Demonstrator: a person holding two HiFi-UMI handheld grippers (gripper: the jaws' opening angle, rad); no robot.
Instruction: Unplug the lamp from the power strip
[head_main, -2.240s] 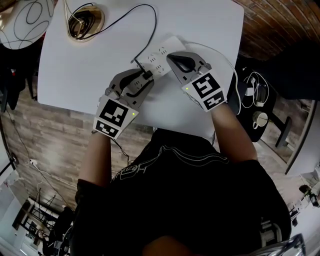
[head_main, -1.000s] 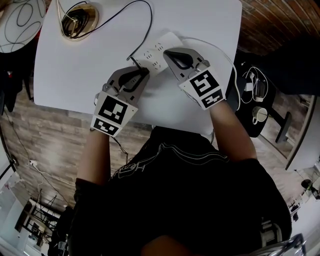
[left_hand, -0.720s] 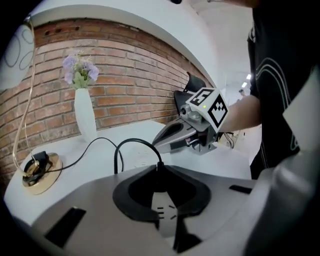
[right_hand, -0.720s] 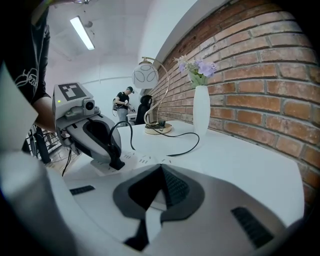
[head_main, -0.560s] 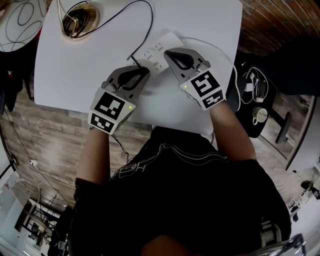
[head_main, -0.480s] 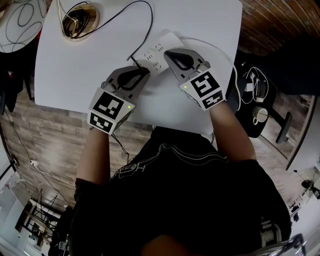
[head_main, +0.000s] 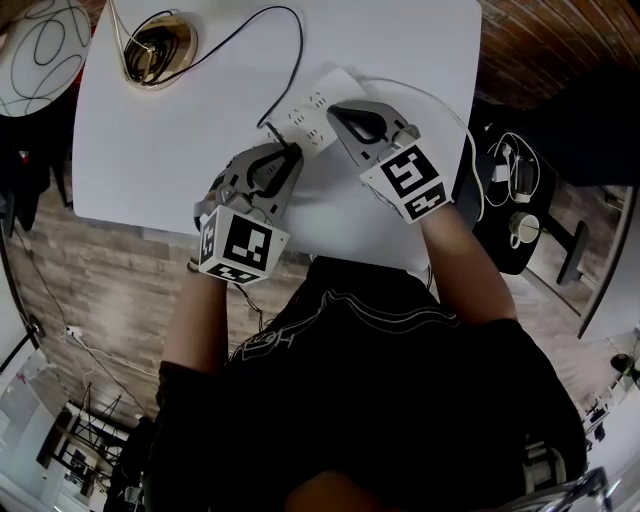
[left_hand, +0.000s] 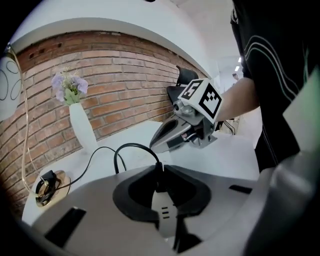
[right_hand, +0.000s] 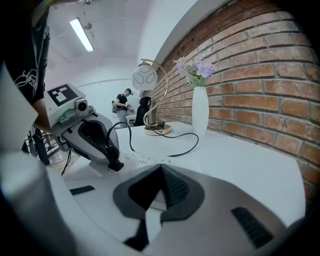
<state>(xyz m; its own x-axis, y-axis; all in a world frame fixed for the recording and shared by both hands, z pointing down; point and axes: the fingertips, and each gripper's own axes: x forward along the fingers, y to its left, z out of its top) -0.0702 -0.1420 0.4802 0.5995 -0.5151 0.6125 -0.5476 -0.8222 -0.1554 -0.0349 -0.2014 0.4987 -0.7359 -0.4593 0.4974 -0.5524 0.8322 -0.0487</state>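
Observation:
The white power strip (head_main: 312, 100) lies on the white table (head_main: 170, 140). My left gripper (head_main: 290, 150) is shut on the lamp's black plug (left_hand: 159, 181), which sits at the strip's near end (right_hand: 132, 161). I cannot tell whether the plug's prongs are still in the socket. Its black cable (head_main: 296, 40) loops back to the lamp's gold base (head_main: 155, 42). My right gripper (head_main: 336, 110) rests shut on top of the strip with nothing between its fingertips. The right gripper view shows the left gripper (right_hand: 111, 159) with the plug (right_hand: 115, 164) standing on the strip.
The lamp's white globe shade (head_main: 40, 45) hangs off the table's far left corner. A white vase of flowers (left_hand: 82, 127) stands by the brick wall. The strip's white cord (head_main: 455, 120) runs off the right edge, where a dark stand (head_main: 520, 200) holds cables and a cup.
My left gripper has rolled over, so its marker cube has swung toward the person's body. Its jaws stay on the plug at the strip's end. The right gripper has barely moved.

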